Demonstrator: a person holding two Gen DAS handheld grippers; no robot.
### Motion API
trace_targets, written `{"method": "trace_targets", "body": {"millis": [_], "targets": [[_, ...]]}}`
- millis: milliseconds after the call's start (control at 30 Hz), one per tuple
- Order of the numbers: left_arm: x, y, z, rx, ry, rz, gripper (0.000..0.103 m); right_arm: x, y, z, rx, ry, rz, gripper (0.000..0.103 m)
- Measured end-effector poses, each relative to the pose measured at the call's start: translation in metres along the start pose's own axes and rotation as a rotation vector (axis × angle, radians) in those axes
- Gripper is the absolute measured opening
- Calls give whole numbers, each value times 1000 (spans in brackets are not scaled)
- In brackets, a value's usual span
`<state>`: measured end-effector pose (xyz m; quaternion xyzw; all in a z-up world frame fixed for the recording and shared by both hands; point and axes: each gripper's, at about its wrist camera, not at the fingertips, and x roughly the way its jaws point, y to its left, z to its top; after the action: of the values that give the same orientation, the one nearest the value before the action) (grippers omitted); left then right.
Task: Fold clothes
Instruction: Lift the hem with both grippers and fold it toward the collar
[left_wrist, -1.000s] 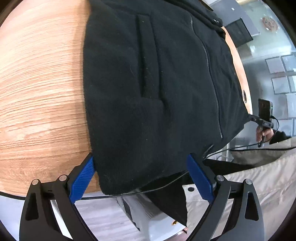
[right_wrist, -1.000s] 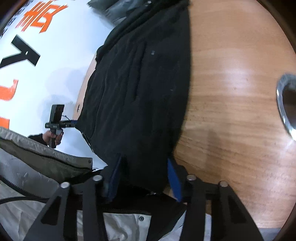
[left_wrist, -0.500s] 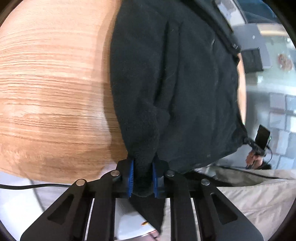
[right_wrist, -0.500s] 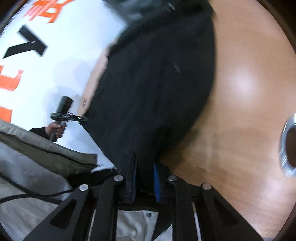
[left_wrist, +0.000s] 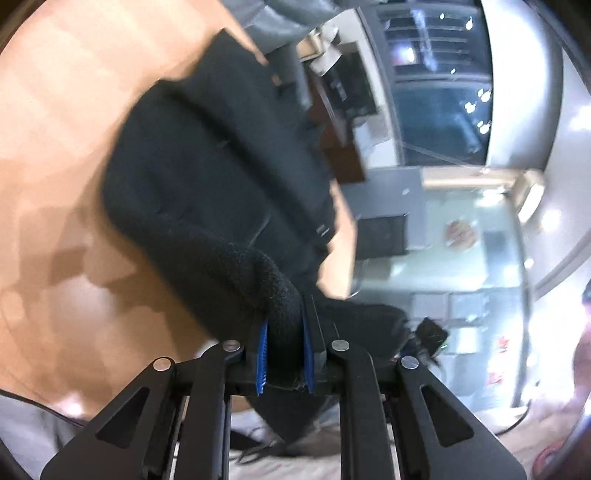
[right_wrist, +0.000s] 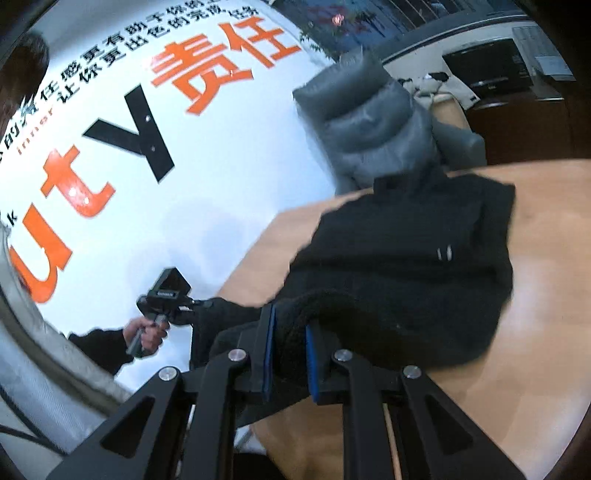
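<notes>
The left gripper (left_wrist: 284, 354) was clamped on a thick roll of black fleece (left_wrist: 221, 192), its 2 ribbed blue pads (left_wrist: 262, 356) pressed into the nubby pile on either side. The right gripper (right_wrist: 290, 360) was likewise closed on the fleece (right_wrist: 406, 269), a bunched hem squeezed between its flat blue pads (right_wrist: 312, 363). Both grippers showed matte black angular linkages with round silver rivets.

From each grip the fleece rose off the table (left_wrist: 59, 155) in a soft hump, then draped down onto smooth, glossy wood with pale orange grain. The right view showed the table (right_wrist: 546, 258) bare beside the cloth, and a short stand-up collar at the fleece's far end, with 2 small pale marks on its chest.

Past the collar lay a grey puffer (right_wrist: 373, 125), quilted into fat, rounded, slightly shiny tubes. Left of the table, a hand (right_wrist: 146, 334) held a black pistol-grip device with a boxy head. Behind it stood a white wall with large orange and black lettering (right_wrist: 122, 122). The left view was blurred beyond the table
</notes>
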<state>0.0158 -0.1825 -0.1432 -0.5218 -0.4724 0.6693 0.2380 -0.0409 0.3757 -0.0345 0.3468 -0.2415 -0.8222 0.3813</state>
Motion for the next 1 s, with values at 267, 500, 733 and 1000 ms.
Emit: {"method": "trace_targets", "body": {"millis": [267, 500, 733, 1000], "targets": [[24, -38, 92, -22, -110, -171, 14, 42, -14, 84, -36, -113, -48, 15], [96, -30, 198, -19, -176, -127, 14, 93, -114, 142, 29, -130, -164, 15], [154, 8, 274, 1, -155, -35, 15, 144, -221, 141, 143, -71, -290, 15], [185, 19, 318, 72, -85, -13, 15, 140, -285, 119, 356, -84, -261, 20]]}}
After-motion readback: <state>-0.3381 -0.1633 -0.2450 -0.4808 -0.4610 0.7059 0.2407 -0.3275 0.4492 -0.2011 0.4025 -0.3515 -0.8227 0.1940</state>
